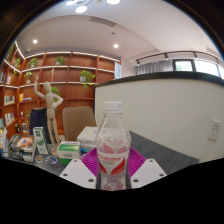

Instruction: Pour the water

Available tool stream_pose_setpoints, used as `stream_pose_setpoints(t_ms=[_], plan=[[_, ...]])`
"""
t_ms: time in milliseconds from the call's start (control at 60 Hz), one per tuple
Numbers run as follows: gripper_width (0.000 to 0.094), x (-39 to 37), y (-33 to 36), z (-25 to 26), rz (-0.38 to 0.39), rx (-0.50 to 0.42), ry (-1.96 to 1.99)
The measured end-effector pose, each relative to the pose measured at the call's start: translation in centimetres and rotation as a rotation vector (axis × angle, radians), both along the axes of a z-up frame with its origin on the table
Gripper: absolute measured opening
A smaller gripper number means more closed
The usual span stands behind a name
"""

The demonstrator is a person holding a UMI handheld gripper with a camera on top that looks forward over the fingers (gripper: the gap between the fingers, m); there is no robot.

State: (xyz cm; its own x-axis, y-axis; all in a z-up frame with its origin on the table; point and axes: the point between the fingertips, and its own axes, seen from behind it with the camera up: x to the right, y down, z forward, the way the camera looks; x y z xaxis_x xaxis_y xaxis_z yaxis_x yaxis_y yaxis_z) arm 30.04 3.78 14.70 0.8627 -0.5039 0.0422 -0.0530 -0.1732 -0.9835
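Note:
A clear plastic water bottle [113, 150] with a white cap and a red-and-white label stands upright between my fingers. My gripper [113, 165] is shut on the bottle, both magenta pads [92, 160] pressing its sides at label height. The bottle looks lifted above the table [160, 150]. Its lower part is hidden between the white finger bases. I see no cup or glass.
A white tissue box [88, 137] and a green-and-white box [68, 150] lie on the table behind the bottle. A wooden mannequin figure [45, 112] stands to the left. Orange shelves [70, 90] and a white partition wall [170, 110] are beyond.

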Motion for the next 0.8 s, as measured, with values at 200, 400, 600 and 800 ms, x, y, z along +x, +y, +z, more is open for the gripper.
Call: stream_pose_setpoints(t_ms=[200, 400, 600, 800], plan=[[0.0385, 0.4, 0.1, -3.1, 0.005, 0.0, -0.002], [0.0509, 0.5, -0.2, -3.2, -0.004, 0.007, 0.012], [0.0809, -0.7, -0.9, -3.4, 0.038, -0.014, 0.017], [0.0884, -4.7, -5.0, -3.4, 0.117, -0.039, 0.052]])
